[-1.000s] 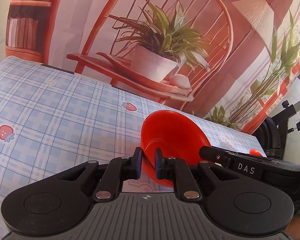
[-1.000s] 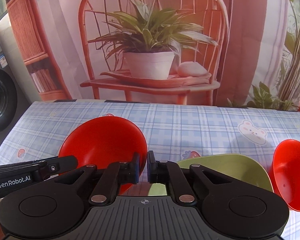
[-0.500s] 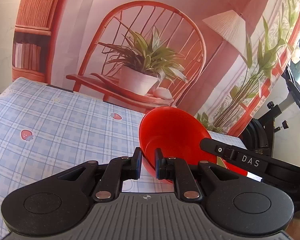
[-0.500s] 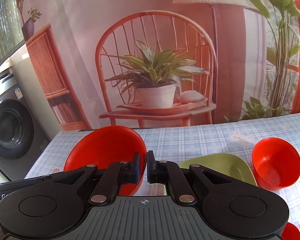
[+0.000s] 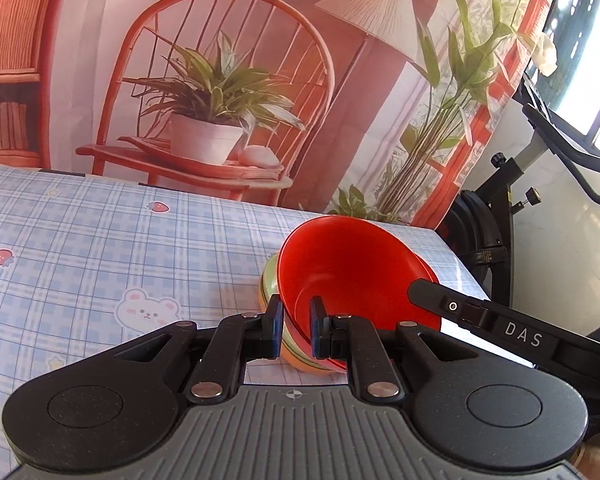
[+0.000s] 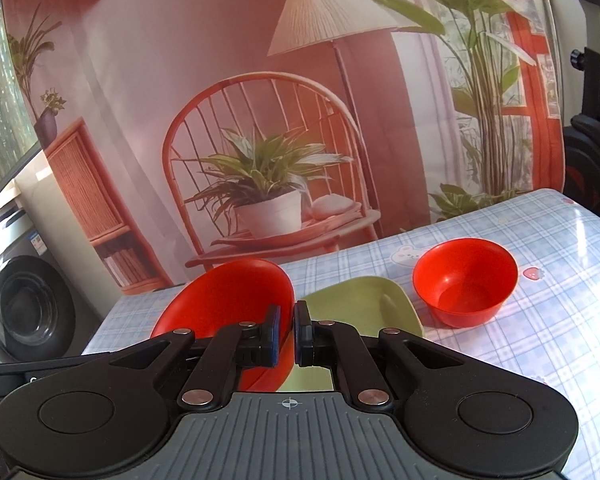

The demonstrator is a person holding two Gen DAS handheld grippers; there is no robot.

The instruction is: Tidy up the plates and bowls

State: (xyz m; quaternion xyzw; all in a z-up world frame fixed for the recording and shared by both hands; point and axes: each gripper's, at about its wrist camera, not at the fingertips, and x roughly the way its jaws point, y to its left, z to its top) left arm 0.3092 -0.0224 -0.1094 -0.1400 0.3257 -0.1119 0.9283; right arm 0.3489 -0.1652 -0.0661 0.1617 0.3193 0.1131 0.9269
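Observation:
My left gripper (image 5: 295,330) is shut on the near rim of a red bowl (image 5: 352,268), held tilted over a stack of bowls (image 5: 296,354) on the checked tablecloth (image 5: 100,256). My right gripper (image 6: 284,336) is shut on the rim of another red bowl (image 6: 228,300), lifted and tilted above the cloth. Just right of it lies a green plate (image 6: 360,304). A further red bowl (image 6: 466,282) stands upright on the cloth to the right.
A printed backdrop (image 5: 228,80) with a chair and plant hangs behind the table. An exercise bike (image 5: 520,184) stands past the table's right edge. A washing machine (image 6: 24,312) stands at the left. The other gripper's black arm (image 5: 500,328) crosses the left wrist view.
Both grippers have risen and swung with their bowls. The left bowl now hangs over the stack near the table's right edge. The right view now takes in the whole third red bowl.

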